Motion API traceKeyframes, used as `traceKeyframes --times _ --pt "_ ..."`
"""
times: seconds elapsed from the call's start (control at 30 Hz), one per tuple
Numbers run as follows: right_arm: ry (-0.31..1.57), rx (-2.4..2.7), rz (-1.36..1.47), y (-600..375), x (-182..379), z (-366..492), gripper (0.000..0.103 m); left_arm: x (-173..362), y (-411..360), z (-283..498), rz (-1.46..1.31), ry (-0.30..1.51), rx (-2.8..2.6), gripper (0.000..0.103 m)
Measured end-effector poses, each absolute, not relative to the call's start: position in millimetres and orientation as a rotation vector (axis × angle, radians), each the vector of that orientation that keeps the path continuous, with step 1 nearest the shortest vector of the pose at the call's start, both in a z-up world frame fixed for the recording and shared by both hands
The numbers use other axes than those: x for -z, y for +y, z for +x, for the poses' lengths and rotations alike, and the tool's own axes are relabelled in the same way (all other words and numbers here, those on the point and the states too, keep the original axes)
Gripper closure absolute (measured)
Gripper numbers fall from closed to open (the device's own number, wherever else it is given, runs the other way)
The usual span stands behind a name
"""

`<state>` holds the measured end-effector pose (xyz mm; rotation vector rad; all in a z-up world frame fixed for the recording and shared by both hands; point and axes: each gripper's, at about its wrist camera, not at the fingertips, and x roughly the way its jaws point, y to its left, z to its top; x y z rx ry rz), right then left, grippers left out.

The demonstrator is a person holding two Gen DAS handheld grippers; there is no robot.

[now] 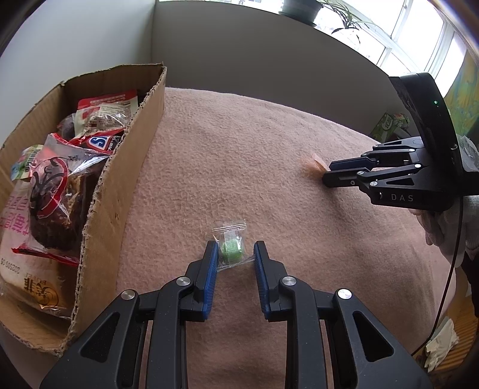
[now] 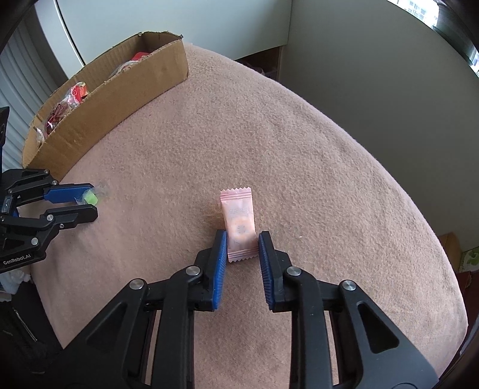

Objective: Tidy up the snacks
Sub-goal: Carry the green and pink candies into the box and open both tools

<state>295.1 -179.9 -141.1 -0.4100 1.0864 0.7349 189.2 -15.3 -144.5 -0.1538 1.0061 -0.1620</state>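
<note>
Left wrist view: left gripper (image 1: pixel 235 254) angled down over a pinkish-tan fleece blanket (image 1: pixel 239 155), blue pads clamped on the edges of a clear-wrapped green candy (image 1: pixel 231 247) that lies on the fleece between the fingertips. On the left, a torn cardboard box (image 1: pixel 125 167) standing on the blanket, stuffed with packaged snacks – a dark cake in a clear wrapper with red print (image 1: pixel 51 197) nearest, red-and-white packets (image 1: pixel 104 115) behind it. Far right, the right gripper (image 1: pixel 326 173) seen side-on, tips down at the fleece with a scrap of pink wrapper (image 1: pixel 315 163) showing just past them; gloved hand (image 1: pixel 449 221) behind its body. Potted plants (image 1: pixel 329 12) on the window ledge beyond.

Right wrist view: right gripper (image 2: pixel 242 245) pinched on a pink candy sachet (image 2: pixel 239 224), pads against both long sides of its lower half, upper crimped end standing clear of the fingertips – sachet on the blanket (image 2: pixel 299 149), well apart from the box (image 2: pixel 113 98). At the left edge, the left gripper (image 2: pixel 89 200) closed on the green candy (image 2: pixel 90 197), near the box's closest corner. Red wrappers (image 2: pixel 74 92) visible inside the box.
</note>
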Motion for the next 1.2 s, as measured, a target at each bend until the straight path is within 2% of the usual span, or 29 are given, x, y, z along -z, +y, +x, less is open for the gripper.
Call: traceKeyframes --times 0.5,1.2 --pt "0.986 -0.731 -0.33 -201.7 104.6 268.2 0.081 135.6 -15.1 181.0 -0.167 0.974 0.181 0.081" --pt "0.832 -0.797 -0.312 -147.7 28.7 245.0 0.081 73.0 16.8 160.7 -0.129 0.828 0.146 0.081"
